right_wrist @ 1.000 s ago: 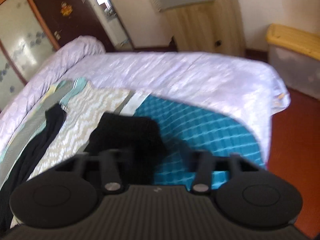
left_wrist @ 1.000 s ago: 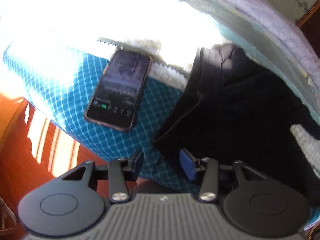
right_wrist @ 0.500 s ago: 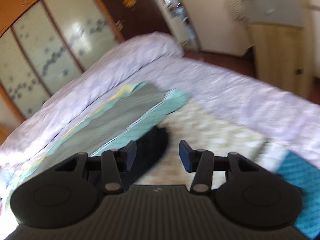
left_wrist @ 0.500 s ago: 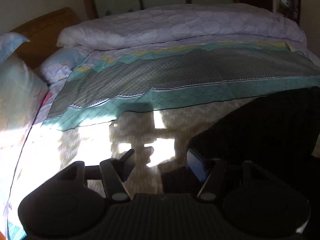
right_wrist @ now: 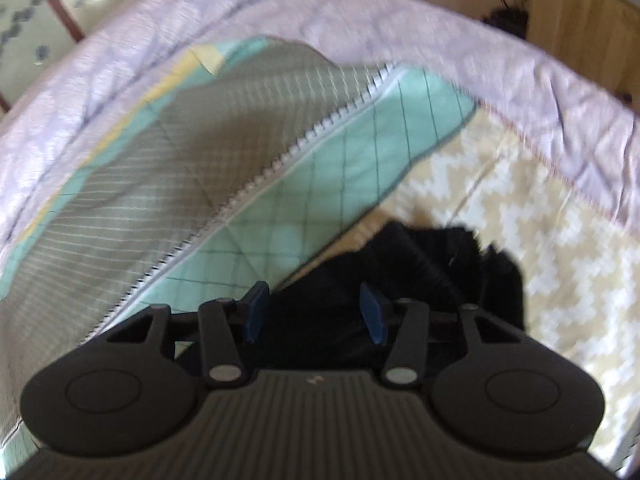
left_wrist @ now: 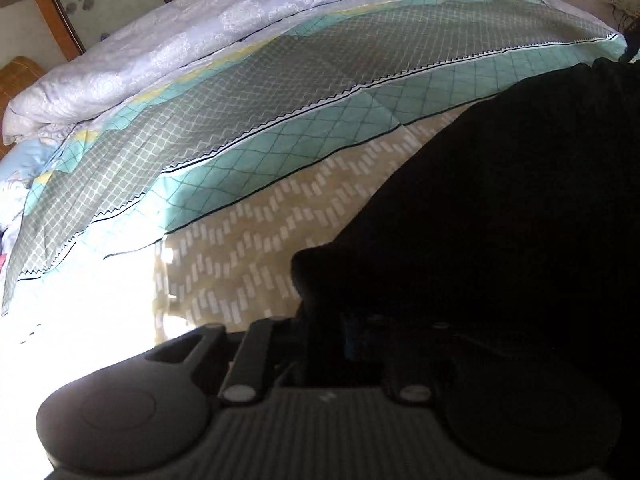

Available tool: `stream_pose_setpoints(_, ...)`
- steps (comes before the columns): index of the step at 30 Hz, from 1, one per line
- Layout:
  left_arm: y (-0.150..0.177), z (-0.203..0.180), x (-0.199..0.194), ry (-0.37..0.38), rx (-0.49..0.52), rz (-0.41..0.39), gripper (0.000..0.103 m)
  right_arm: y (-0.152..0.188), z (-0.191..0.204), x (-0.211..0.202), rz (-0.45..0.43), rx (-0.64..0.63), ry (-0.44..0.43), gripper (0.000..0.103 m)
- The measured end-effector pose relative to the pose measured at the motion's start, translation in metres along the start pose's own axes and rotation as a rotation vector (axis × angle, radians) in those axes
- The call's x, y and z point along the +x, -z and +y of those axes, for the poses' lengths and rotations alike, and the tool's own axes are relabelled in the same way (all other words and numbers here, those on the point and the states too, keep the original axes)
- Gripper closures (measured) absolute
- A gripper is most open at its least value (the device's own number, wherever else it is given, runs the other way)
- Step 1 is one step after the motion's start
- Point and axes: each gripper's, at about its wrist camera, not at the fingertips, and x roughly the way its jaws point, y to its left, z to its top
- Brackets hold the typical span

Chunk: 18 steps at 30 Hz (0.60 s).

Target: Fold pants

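Black pants [left_wrist: 500, 220] lie across the patterned bedspread [left_wrist: 280, 128] and fill the right of the left wrist view. My left gripper [left_wrist: 340, 320] is closing on their near edge. Dark fabric bunches between and over its fingers, with only a sliver of blue pad showing. In the blurred right wrist view, a crumpled end of the pants [right_wrist: 432, 264] lies on the beige zigzag part of the spread. My right gripper [right_wrist: 314, 312] hangs just over it, blue pads [right_wrist: 256, 312] apart. Black cloth is below and between the pads, not pinched.
A rolled lilac quilt [left_wrist: 200, 40] runs along the far side of the bed. A wooden headboard [left_wrist: 20, 72] is at far left. A wooden cabinet [right_wrist: 580, 28] and wardrobe doors [right_wrist: 24, 20] stand beyond the bed. Bright sun washes out the spread at lower left [left_wrist: 80, 320].
The left view swung from a phone on the blue bed edge to across the bed, and its open jaws shut on the pants. The right gripper swept over to the pants' crumpled end.
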Motion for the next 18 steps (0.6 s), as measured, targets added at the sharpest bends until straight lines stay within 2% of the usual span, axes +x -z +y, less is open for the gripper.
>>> stream_pose_setpoints(1, 0.0, -0.002, -0.008, -0.02, -0.002, -0.011, 0.094, 0.004, -0.001, 0.012, 0.015, 0.015, 0.02, 0.063)
stream_pose_setpoints(2, 0.001, -0.001, -0.018, -0.024, -0.018, -0.029, 0.095, 0.008, 0.0, 0.015, -0.026, 0.003, 0.046, 0.075)
stream_pose_setpoints(3, 0.003, 0.001, -0.03, -0.02, -0.041, -0.052, 0.095, 0.01, 0.002, 0.014, -0.06, -0.021, 0.064, 0.08)
stream_pose_setpoints(4, 0.005, 0.004, -0.044, -0.016, -0.062, -0.078, 0.095, 0.011, 0.002, 0.014, -0.075, -0.035, 0.062, 0.097)
stream_pose_setpoints(5, 0.008, 0.007, -0.061, -0.018, -0.078, -0.112, 0.095, 0.01, 0.0, 0.011, -0.08, -0.032, 0.057, 0.1)
stream_pose_setpoints(8, 0.022, 0.014, -0.113, -0.031, -0.125, -0.193, 0.095, 0.005, -0.01, -0.011, -0.143, 0.011, 0.016, 0.1)
stream_pose_setpoints(11, 0.039, 0.014, -0.159, -0.044, -0.154, -0.254, 0.095, 0.005, -0.028, -0.05, -0.208, 0.063, -0.071, 0.1)
stream_pose_setpoints(15, 0.067, 0.0, -0.21, -0.035, -0.174, -0.29, 0.095, 0.013, -0.067, -0.114, -0.263, 0.115, -0.167, 0.1)
stream_pose_setpoints(18, 0.092, -0.02, -0.238, -0.034, -0.15, -0.302, 0.095, 0.034, -0.111, -0.167, -0.301, 0.155, -0.233, 0.1)
